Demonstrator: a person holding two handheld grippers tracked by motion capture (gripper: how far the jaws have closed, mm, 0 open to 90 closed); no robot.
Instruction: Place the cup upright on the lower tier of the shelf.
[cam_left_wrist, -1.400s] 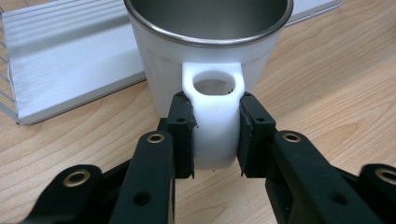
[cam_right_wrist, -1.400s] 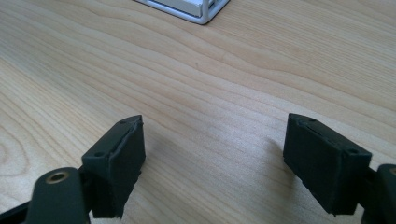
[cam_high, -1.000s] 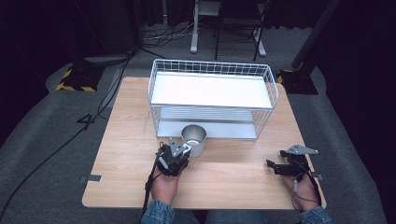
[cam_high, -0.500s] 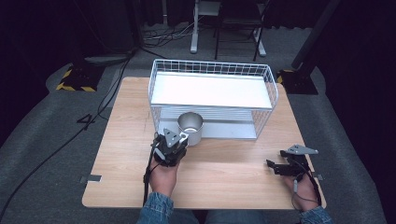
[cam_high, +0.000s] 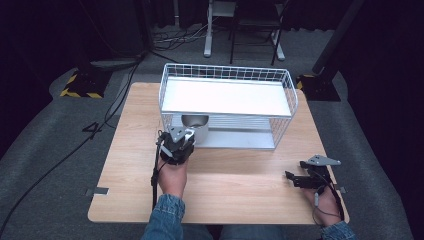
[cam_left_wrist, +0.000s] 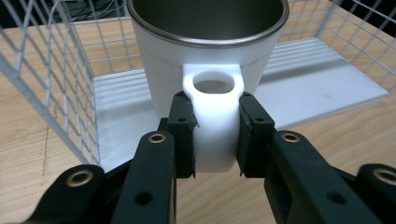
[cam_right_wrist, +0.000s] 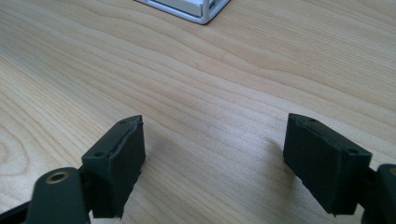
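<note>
In the high view the rack's upper shelf (cam_high: 227, 97) hides the far part of the mug (cam_high: 196, 127), and the left gripper (cam_high: 176, 145) covers its handle. In the left gripper view the picture's top edge cuts off the mug's far rim, and its base cannot be seen

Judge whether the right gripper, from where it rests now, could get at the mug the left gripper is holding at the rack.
Probably yes. The right gripper sits open on bare table, nothing between it and the mug. But the left gripper already clamps the handle, and the wire rack covers the mug's far side.
</note>
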